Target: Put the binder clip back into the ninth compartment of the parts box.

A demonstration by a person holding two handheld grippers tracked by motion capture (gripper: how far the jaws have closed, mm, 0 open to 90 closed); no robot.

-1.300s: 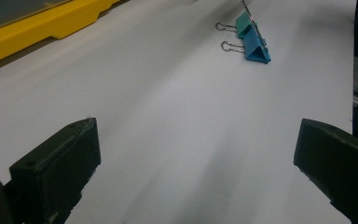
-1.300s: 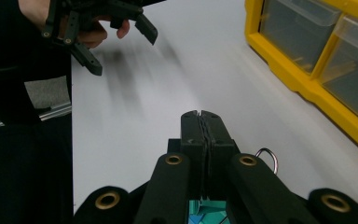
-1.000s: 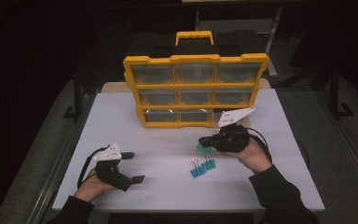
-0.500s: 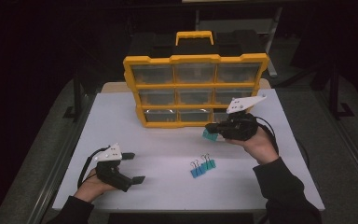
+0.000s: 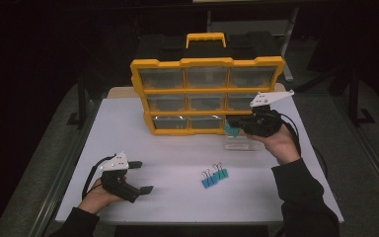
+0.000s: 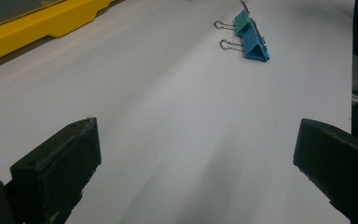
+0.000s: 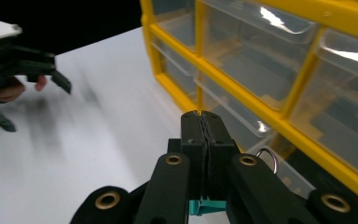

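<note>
Pinched tight, right gripper fingers carry a teal binder clip, probably drawer-bound; left gripper gapes idle, two clips waiting.

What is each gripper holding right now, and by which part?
Right gripper pinches a teal binder clip; the exact part is hidden by the jaws. Left gripper is open, empty.

- The right claw is carrying a teal binder clip away from the two clips lying mid-table, up toward the yellow drawer organizer.
- It is now hovering just beside the organizer's bottom-right corner, over a pulled-out clear drawer.
</note>
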